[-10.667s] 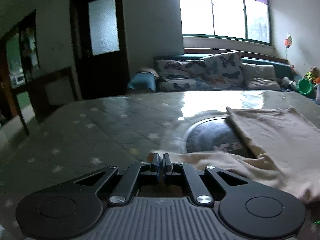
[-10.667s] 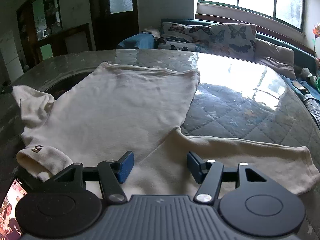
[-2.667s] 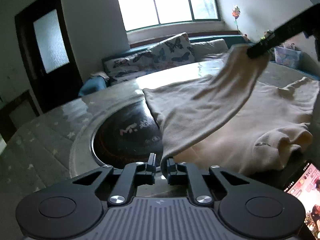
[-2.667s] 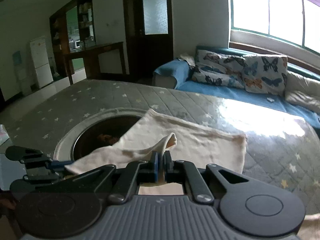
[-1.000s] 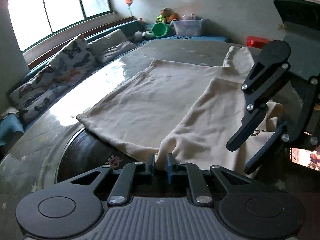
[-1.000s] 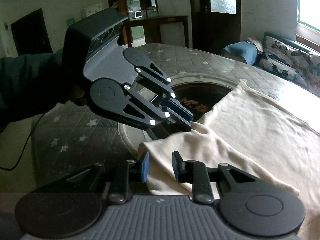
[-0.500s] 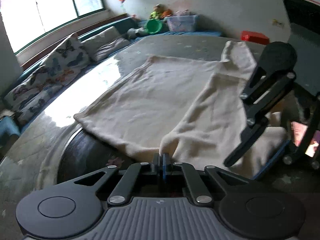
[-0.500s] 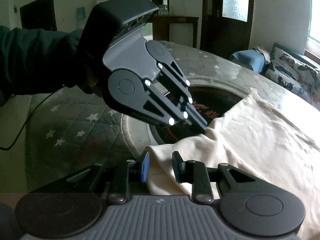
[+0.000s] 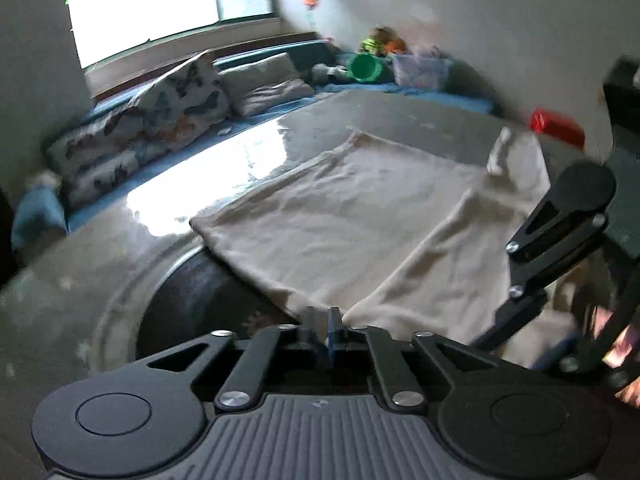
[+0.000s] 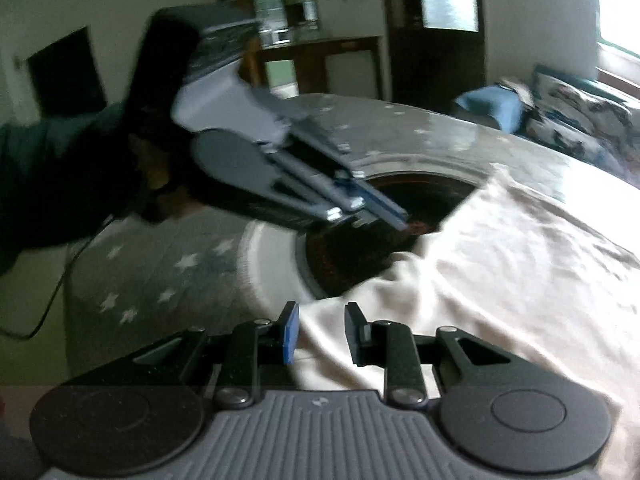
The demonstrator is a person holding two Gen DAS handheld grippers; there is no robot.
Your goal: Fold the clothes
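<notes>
Daylight from a wide window (image 9: 160, 4) falls across a room with a cushioned bench seat (image 9: 160, 116) along the wall and a large round surface (image 9: 72, 264) under a grey, star-patterned quilted cover. At the centre of the surface sits a dark circular inset (image 9: 208, 296), ringed by a pale rim.

A cream sweatshirt (image 9: 360, 216) lies spread over the surface, its hem edge hanging over the rim of the dark inset. One sleeve (image 9: 448, 264) is folded across the body of the garment, running from the near edge toward the far shoulder.

The left gripper (image 9: 322, 322) sits low at the near edge of the sweatshirt, jaws drawn together with nothing visible between them; the cloth's edge lies just ahead of the tips. In the right wrist view the left gripper (image 10: 384, 210) appears blurred above the dark inset (image 10: 360, 248), held by a hand in a dark sleeve (image 10: 52, 184), its tips close to the cloth's corner but apart from it.

The right gripper (image 10: 320, 332) rests over the sweatshirt (image 10: 500, 280) with its jaws apart, cream fabric showing in the gap between the blue-padded fingers (image 10: 290, 332); whether the pads touch the cloth cannot be told. From the left wrist view the right gripper (image 9: 520, 332) shows at the right edge, over the folded sleeve.

A green bucket (image 9: 364, 67) and a red box (image 9: 556, 126) sit in the background beyond the surface.
</notes>
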